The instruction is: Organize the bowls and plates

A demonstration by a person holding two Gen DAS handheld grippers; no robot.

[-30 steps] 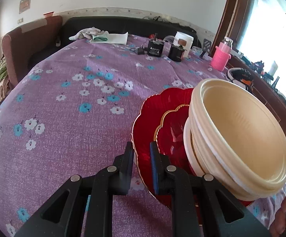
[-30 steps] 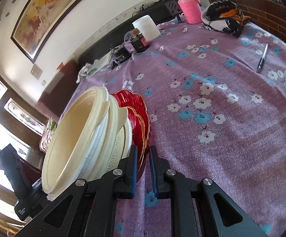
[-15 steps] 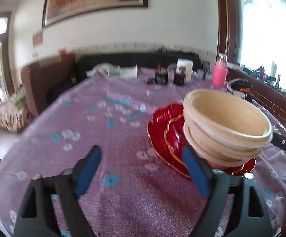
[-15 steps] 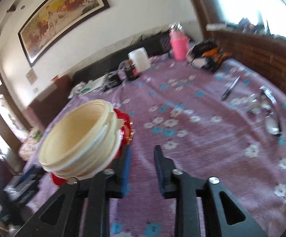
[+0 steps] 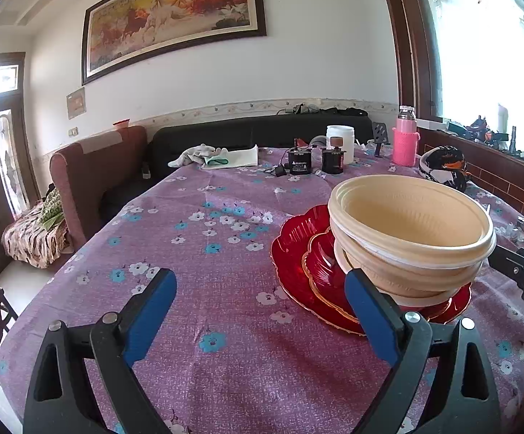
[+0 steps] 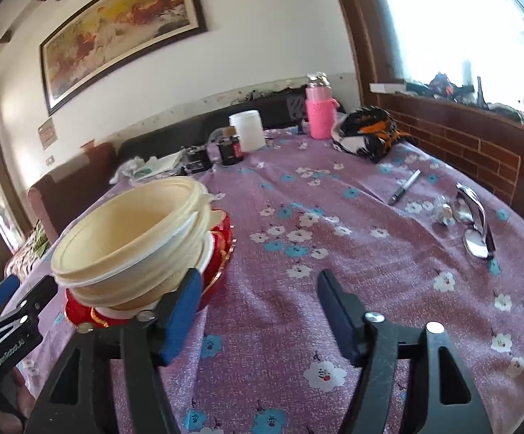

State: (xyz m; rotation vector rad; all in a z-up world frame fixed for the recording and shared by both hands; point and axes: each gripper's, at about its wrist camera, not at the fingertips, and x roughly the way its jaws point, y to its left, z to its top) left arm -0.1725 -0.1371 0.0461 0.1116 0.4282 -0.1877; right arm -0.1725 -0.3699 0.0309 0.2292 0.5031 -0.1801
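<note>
left gripper (image 5: 260, 298) wide, right gripper (image 6: 258, 298) too (both empty)

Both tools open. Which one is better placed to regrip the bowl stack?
Probably left tool: stacked bowls on red plates sit just past its right finger. Right tool faces bare cloth.

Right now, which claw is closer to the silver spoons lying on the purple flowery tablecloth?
Right. The right claw is open over the cloth, with the silver spoons ahead on its right. The left claw, also open, sits on the far side of the cream bowl stack from them.
</note>
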